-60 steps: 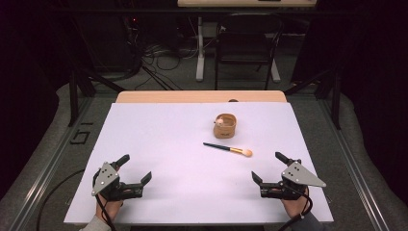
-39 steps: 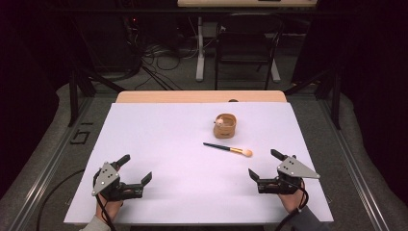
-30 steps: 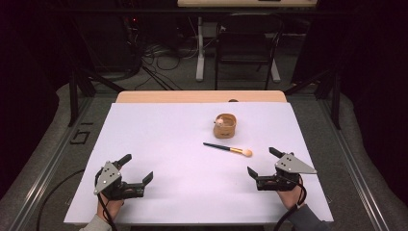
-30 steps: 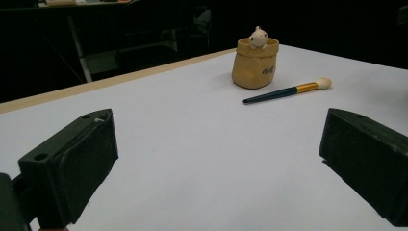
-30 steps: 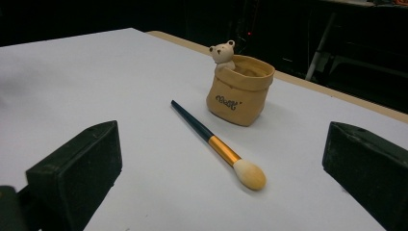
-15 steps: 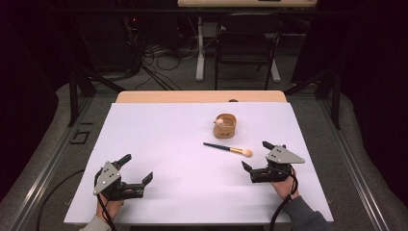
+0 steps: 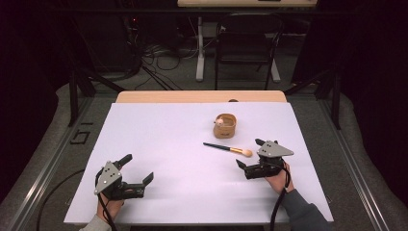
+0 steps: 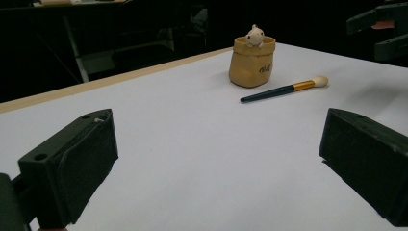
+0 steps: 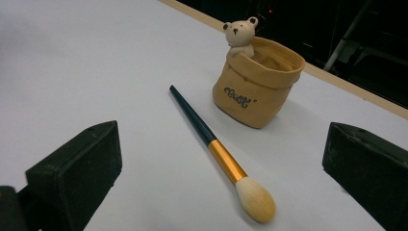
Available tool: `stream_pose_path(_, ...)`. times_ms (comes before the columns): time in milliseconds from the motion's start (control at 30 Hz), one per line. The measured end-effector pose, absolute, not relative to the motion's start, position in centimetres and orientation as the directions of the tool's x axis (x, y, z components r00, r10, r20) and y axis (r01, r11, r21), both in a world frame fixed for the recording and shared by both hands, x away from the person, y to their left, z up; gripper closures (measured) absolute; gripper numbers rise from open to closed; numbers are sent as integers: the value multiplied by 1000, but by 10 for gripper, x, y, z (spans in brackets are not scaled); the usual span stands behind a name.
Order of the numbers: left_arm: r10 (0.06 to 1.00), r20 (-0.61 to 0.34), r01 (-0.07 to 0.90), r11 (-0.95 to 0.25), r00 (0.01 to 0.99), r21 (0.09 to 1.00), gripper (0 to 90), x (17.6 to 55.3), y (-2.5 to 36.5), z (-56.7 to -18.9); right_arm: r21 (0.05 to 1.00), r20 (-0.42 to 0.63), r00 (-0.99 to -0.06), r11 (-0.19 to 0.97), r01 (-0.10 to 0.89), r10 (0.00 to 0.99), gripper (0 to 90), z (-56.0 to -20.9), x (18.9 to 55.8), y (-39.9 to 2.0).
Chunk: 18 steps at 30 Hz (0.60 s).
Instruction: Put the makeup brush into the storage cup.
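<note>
The brush [image 7: 228, 148] lies flat on the white tabletop [image 7: 173, 139], right of the middle and nearer the far edge than the near one, its pale bristle end toward the right edge and its dark handle toward the left. Just beyond it, apart from it, stands the small tan pot [image 7: 224, 125] with a little bear figure on its rim (empty, as far as the right gripper view shows into it). So nothing has been lifted or put in yet; the work looks to be at its very start.

The right gripper [image 7: 250, 155] hovers just beside the bristle tip, jaws spread wide and touching nothing. Grasping the brush and whatever follows are all left to do.

The left gripper [image 7: 137, 169] waits near the tabletop's near left corner, jaws also apart, well away from both things.
</note>
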<state>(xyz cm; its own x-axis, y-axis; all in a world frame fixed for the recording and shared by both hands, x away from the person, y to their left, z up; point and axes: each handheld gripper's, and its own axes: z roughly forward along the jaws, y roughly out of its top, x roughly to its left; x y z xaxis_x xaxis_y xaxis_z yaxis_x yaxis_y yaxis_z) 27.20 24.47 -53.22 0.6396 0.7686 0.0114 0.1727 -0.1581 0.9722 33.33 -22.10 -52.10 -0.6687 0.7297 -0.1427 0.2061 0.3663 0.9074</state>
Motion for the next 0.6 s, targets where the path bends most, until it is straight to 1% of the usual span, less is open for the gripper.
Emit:
stream_pose_path(267,769,11,175,-159,639,972,0,272,245,-532,901,-129,-677,371,226,724,0,-518,346,-219)
stream_pose_path(600,766,11,174,-160,643,972,0,272,245,-532,875,-172,-694,432,218,699,0,-521,353,-209)
